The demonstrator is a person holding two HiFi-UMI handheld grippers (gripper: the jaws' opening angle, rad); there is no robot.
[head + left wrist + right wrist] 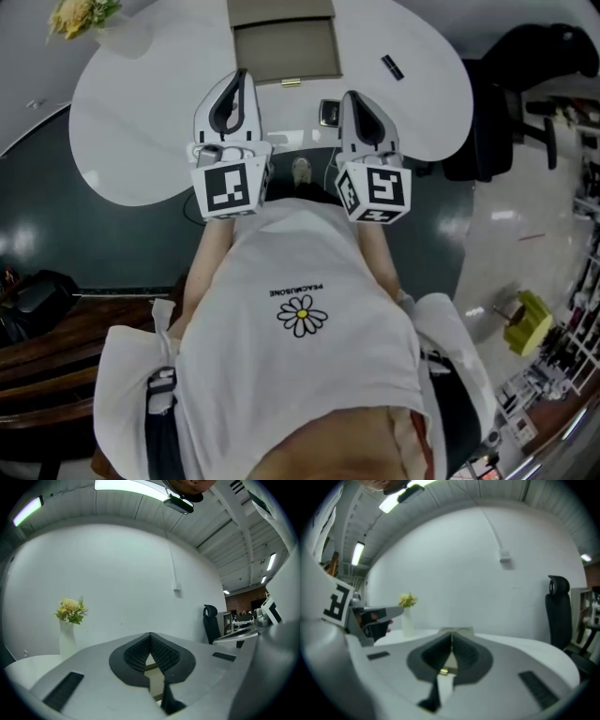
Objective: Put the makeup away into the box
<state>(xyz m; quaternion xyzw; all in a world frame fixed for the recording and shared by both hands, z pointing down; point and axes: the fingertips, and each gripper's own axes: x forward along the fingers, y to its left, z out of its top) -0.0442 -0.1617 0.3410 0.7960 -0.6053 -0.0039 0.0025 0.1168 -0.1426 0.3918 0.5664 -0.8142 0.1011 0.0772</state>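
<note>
Left gripper: the left gripper (242, 77) is hovering level over the near edge of the white worktop (141, 122), its jaws clenched tip to tip with nothing between them.
Right gripper: the right gripper (350, 96) is riding alongside, tipping slightly down, and its jaws are also clenched on nothing.
Box: the tan box (286, 52) is sitting at the far middle of the worktop, straight ahead between the two grippers, with its lid standing open behind it.
Makeup: nothing is showing inside the box, and three pieces are lying out on the worktop.
Gold piece: a small gold piece (291, 82) is lying just in front of the box.
Dark case: a dark square case (328, 113) is resting near the front edge, just beside the right gripper's tip.
Black stick: a slim black stick (392, 67) is lying to the right, well apart from the box.
Surroundings: a vase of yellow flowers (84, 17) is standing at the far left corner, and a black office chair (530, 80) is waiting off to the right.
Person: the person (300, 356) in a white shirt is facing the worktop.
</note>
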